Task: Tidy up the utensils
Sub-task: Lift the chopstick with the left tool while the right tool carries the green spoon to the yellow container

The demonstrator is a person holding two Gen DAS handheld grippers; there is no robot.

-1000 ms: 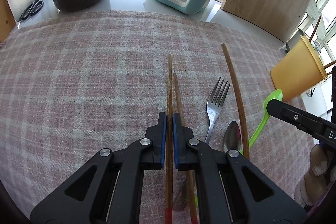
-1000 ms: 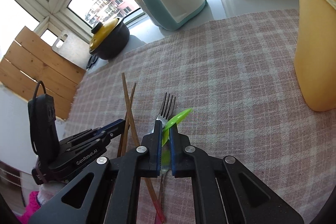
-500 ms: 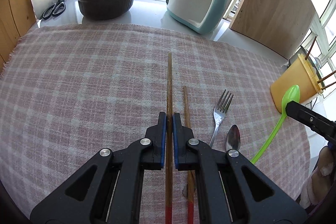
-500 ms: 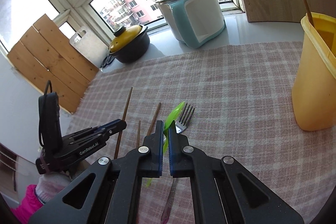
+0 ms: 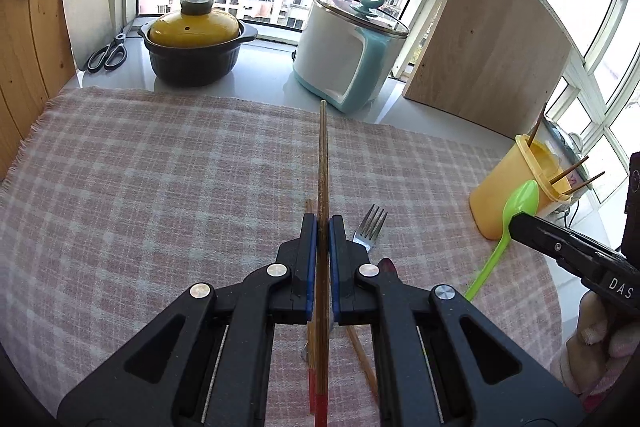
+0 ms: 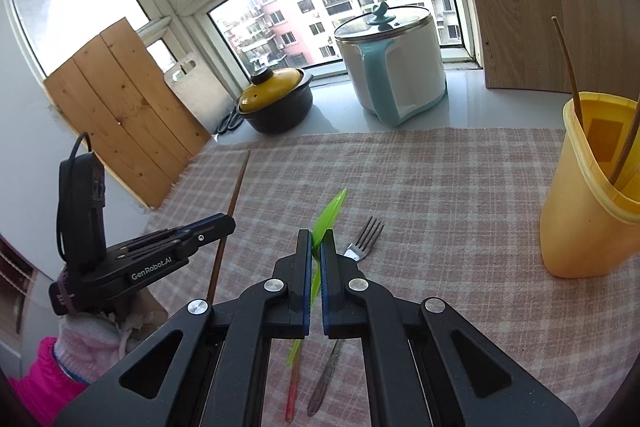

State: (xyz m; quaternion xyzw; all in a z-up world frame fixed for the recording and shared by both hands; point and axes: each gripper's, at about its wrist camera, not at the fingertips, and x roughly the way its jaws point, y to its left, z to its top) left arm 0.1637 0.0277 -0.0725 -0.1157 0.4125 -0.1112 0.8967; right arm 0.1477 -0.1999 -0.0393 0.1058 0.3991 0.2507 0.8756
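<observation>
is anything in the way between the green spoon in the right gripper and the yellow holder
Nothing visible blocks it. The right gripper holds the green spoon above the cloth; the yellow holder stands off to the right across bare cloth.

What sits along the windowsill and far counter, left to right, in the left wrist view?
White cutting board → scissors → yellow-lidded black pot → white and teal cooker → wooden board.
</observation>
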